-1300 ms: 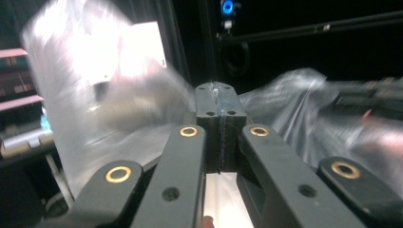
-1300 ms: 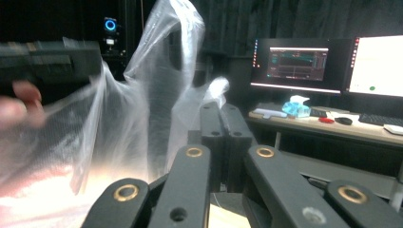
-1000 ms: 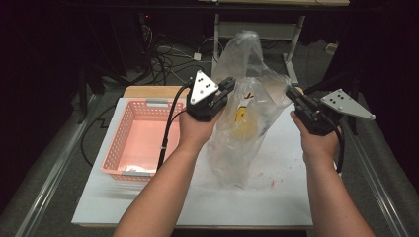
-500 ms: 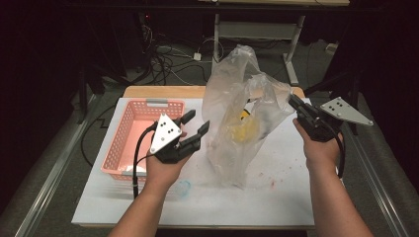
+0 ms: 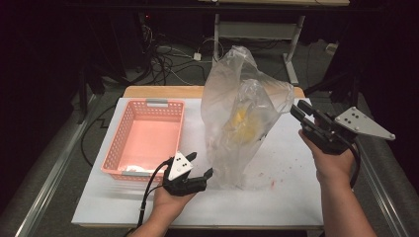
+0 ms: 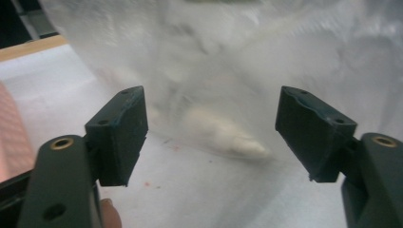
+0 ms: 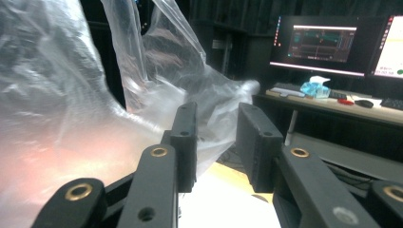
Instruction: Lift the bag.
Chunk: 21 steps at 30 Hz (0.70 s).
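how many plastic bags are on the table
1. The clear plastic bag stands upright on the white table, right of the pink basket, with something yellow inside. A second bag nested within it can't be ruled out.

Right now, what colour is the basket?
Pink, an open lattice basket left of the bag; it shows best in the high view.

Your clear plastic bag (image 5: 244, 123) stands upright and crumpled on the white surface (image 5: 276, 197), its open top billowing upward. Something yellow (image 5: 242, 123) shows through its film, about halfway up. Its foot sits just ahead of your left jaws; in the left gripper view a pale, pointed item (image 6: 223, 135) lies inside at the bottom, beyond the gap between them. The bag's upper flap (image 7: 180, 85) hangs just beyond your right jaws.
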### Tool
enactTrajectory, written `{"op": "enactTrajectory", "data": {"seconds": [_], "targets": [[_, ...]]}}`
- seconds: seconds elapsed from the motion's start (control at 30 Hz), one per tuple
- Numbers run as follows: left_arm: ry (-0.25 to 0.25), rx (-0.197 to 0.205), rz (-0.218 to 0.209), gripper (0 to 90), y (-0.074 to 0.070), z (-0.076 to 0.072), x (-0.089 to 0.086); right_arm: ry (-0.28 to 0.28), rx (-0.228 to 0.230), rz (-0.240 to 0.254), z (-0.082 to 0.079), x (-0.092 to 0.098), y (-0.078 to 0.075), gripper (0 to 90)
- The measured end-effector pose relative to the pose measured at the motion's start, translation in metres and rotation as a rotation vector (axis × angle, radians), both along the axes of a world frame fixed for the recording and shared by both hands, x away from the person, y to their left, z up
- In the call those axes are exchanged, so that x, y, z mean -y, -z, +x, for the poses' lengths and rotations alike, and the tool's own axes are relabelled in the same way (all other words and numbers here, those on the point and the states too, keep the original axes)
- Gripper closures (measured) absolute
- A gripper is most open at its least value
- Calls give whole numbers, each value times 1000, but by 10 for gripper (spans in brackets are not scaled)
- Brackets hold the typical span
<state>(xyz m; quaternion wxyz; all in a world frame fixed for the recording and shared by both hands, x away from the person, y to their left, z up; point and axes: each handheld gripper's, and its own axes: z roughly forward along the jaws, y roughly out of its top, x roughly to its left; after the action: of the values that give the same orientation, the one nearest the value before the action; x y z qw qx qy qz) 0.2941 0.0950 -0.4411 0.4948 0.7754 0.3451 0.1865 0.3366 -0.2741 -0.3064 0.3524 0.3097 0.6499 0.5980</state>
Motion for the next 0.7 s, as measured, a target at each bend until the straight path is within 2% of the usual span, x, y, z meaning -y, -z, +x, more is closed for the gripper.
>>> {"op": "enactTrajectory", "data": {"seconds": [0.1, 0.2, 0.3, 0.43, 0.5, 0.6, 0.7], "targets": [[29, -3, 15, 203, 7, -5, 6, -6, 1, -3, -8, 4, 2, 673], [43, -7, 31, 164, 13, -8, 8, -19, -27, -26, -14, 8, 12, 633], [37, -7, 13, 150, 17, -8, 8, -27, -81, -56, -16, 9, 33, 564], [37, -17, 10, 133, 20, -5, 8, -34, -150, -105, -16, 9, 64, 436], [34, -20, 11, 83, 23, -5, 9, -37, -179, -134, -17, 6, 79, 373], [33, -37, 4, 37, 26, -2, 10, -40, -227, -140, -16, 4, 100, 282], [33, -22, 24, 5, 29, -2, 12, -42, -262, -134, -15, 3, 118, 178]]}}
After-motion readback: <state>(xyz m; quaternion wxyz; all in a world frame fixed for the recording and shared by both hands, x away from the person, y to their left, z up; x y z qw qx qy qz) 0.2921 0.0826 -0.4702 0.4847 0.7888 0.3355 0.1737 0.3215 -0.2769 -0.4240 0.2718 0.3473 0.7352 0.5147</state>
